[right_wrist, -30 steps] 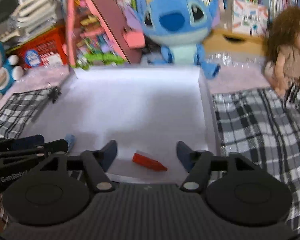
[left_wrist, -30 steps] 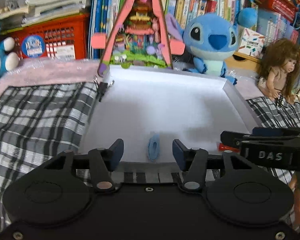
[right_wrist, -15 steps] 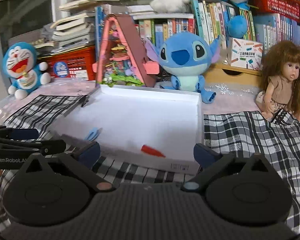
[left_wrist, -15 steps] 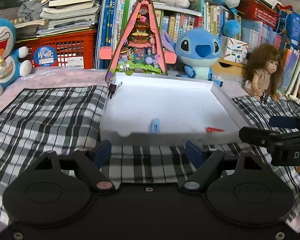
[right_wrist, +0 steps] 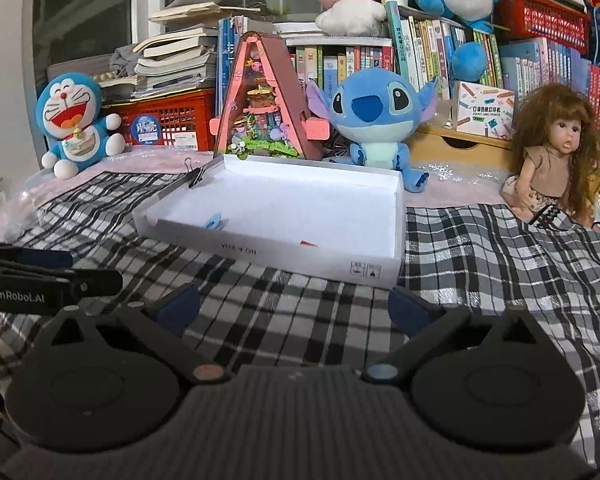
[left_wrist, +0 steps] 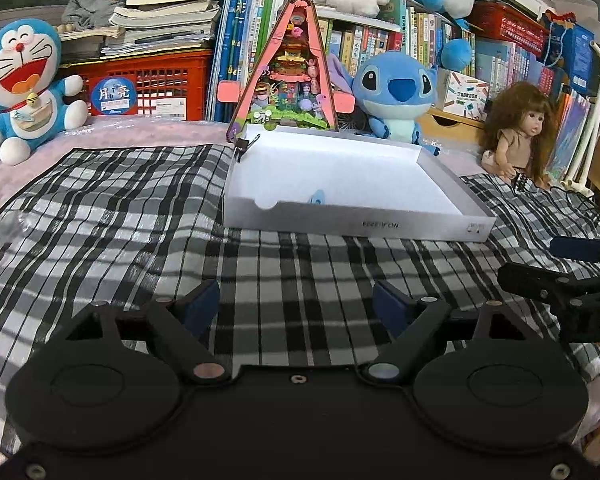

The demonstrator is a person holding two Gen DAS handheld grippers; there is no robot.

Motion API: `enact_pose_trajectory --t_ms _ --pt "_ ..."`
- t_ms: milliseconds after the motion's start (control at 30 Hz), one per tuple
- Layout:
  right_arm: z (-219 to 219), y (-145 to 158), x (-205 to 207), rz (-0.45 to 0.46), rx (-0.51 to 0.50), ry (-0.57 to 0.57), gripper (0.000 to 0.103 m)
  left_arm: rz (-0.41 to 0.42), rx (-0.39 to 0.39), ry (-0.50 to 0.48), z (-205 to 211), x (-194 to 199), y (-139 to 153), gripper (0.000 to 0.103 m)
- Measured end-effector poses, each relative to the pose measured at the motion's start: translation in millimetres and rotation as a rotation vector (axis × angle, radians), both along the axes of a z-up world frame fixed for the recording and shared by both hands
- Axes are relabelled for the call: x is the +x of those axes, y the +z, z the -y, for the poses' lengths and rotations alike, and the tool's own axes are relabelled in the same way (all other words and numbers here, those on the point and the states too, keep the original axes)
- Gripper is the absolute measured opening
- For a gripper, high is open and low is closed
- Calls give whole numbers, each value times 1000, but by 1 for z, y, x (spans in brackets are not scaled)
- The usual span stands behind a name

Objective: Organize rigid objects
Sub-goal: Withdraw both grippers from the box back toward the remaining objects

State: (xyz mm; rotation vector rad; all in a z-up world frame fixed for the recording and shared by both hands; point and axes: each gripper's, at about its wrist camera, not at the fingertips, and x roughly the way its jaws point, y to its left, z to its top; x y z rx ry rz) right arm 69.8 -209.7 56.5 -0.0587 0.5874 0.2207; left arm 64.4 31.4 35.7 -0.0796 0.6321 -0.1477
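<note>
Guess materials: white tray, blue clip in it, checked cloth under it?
White tray: looks like matte cardboard, with thin folded walls and printed shipping marks on the front.
Blue clip: probably moulded plastic, a smooth, even light blue; too small to be sure.
Checked cloth: woven fabric, matte, rumpled with soft folds.

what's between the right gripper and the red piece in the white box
The white box's near wall. The red piece lies just behind it, only its tip showing over the rim. The right gripper, jaws open, sits low over the plaid cloth, so it would likely need to reach over that wall.
</note>
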Motion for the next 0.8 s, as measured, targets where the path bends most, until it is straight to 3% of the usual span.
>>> enact_pose_trajectory --t_ms 333,800 --pt "1 -10 -32 29 -11 -7 103 53 48 1 0 -31 -12 85" --pt "0 -24 -59 58 -42 -17 103 124 55 7 -6 -64 -25 86"
